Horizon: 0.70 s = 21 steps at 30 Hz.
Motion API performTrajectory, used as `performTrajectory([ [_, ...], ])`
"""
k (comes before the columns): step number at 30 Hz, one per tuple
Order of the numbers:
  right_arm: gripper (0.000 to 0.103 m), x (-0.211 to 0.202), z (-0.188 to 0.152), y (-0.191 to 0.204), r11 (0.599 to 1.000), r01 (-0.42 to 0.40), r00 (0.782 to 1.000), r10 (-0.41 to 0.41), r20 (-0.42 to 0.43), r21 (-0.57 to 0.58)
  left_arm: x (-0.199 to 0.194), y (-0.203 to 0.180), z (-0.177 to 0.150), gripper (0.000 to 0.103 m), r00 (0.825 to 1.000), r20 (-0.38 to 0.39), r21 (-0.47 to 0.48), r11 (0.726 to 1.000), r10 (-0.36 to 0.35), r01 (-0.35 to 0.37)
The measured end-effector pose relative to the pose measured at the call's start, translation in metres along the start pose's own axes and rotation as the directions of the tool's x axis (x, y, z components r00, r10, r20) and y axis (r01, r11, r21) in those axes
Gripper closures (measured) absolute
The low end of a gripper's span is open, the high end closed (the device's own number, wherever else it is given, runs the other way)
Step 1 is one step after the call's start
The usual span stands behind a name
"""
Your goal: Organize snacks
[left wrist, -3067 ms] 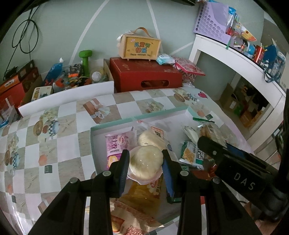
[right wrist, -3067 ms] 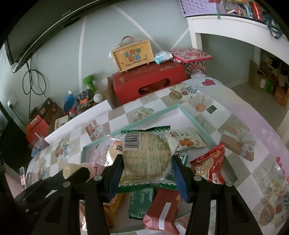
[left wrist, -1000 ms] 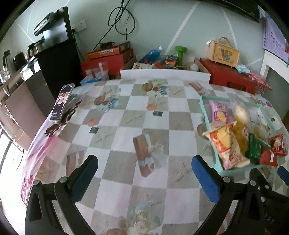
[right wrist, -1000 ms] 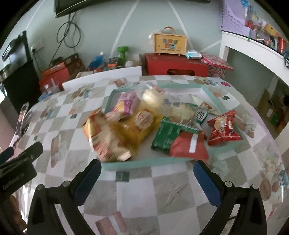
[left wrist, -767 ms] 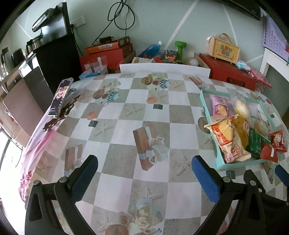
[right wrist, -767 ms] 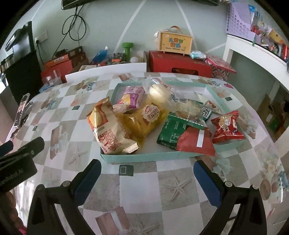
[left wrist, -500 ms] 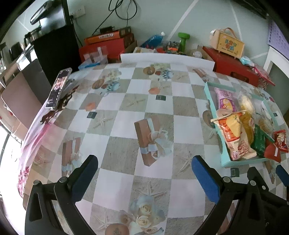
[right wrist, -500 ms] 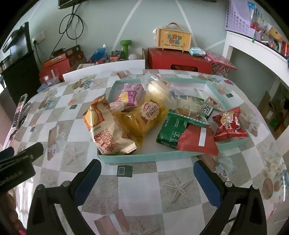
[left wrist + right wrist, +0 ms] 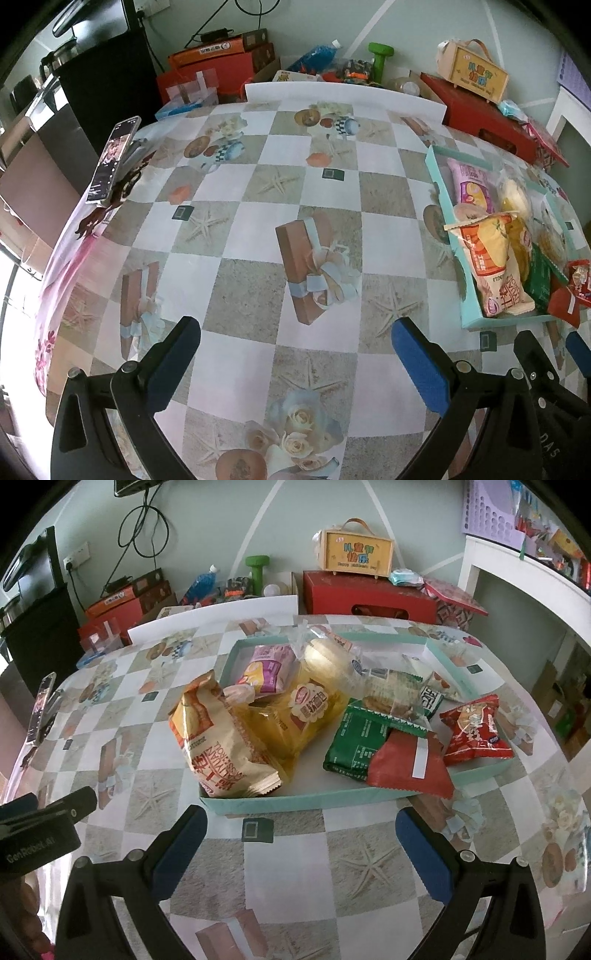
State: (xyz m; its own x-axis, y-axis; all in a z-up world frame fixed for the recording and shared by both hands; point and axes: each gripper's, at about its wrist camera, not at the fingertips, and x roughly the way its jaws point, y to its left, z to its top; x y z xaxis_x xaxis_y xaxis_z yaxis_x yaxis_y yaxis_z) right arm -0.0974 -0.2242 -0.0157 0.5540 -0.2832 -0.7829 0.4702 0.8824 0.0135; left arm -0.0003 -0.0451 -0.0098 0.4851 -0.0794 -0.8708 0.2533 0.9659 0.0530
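A teal tray (image 9: 295, 802) on the checked tablecloth holds several snack packets: an orange bag (image 9: 218, 742), a yellow pack (image 9: 295, 720), a pink pack (image 9: 269, 668), a green packet (image 9: 358, 746) and red packets (image 9: 476, 727). In the left wrist view the same tray (image 9: 469, 295) sits at the right edge. My right gripper (image 9: 301, 843) hangs open just in front of the tray, holding nothing. My left gripper (image 9: 295, 360) is open over bare cloth, left of the tray. Its body (image 9: 40, 834) shows at the left of the right wrist view.
A phone (image 9: 114, 157) lies at the table's left edge. Behind the table stand a white chair back (image 9: 343, 94), red boxes (image 9: 369, 596), a yellow handled box (image 9: 356, 552) and a green dumbbell (image 9: 256, 566). A white shelf (image 9: 524, 576) stands at the right.
Both grippers let go of their snacks, a bun and a round biscuit pack, opened wide and pulled back from the tray. Over the last second they drifted only slightly.
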Motion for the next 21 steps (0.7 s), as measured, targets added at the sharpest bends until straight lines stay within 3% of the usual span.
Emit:
performTrajectory([
  [21, 0.0, -0.0009, -0.0003, -0.0044, 1.0, -0.007, 1.0, 0.007, -0.009, 0.021, 0.0061, 0.0042, -0.0024, 0.0, 0.999, -0.052, -0.032, 0.999, -0.015, 0.014],
])
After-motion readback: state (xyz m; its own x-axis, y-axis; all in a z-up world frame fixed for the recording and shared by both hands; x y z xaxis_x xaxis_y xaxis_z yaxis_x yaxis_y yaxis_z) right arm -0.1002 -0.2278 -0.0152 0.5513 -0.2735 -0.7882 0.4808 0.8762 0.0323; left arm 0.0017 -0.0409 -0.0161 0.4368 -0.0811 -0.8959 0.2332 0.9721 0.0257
